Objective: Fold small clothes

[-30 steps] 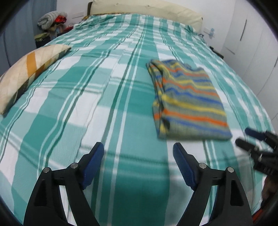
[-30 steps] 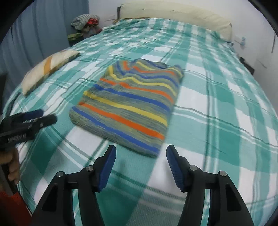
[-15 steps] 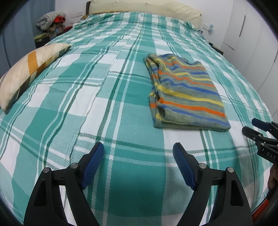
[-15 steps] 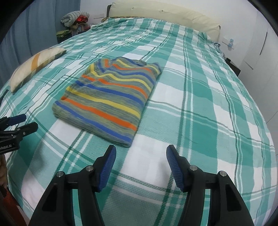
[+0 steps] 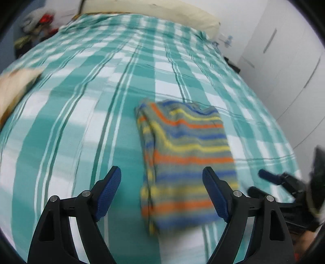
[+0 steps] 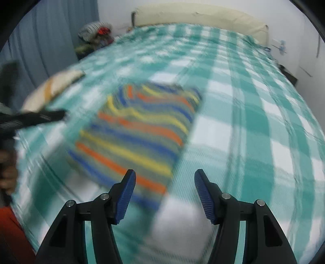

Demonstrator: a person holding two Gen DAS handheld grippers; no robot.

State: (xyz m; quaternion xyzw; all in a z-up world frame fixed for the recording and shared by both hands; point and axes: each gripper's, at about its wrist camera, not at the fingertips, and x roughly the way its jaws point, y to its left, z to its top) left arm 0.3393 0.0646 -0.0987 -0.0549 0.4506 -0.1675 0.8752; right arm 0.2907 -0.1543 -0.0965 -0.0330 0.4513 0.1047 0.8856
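Observation:
A folded striped garment (image 5: 186, 160), grey with orange, yellow and blue bands, lies flat on the green-and-white checked bed (image 5: 81, 121). My left gripper (image 5: 161, 190) is open and empty, low over the garment's near end. My right gripper (image 6: 164, 193) is open and empty, with the garment's near right corner (image 6: 138, 138) just ahead of its left finger. The right gripper also shows at the right edge of the left wrist view (image 5: 284, 184), and the left gripper at the left edge of the right wrist view (image 6: 34, 117). Both views are motion-blurred.
A cream and orange pillow (image 6: 52, 87) lies on the bed's left side. A long cream bolster (image 5: 158, 14) runs along the head of the bed. A pile of clothes (image 6: 95, 34) sits at the back left. White cupboard doors (image 5: 288, 61) stand to the right.
Both grippers have moved in toward the folded garment, which now looks larger and nearer in both views. The garment itself has not moved. Both grippers stay open.

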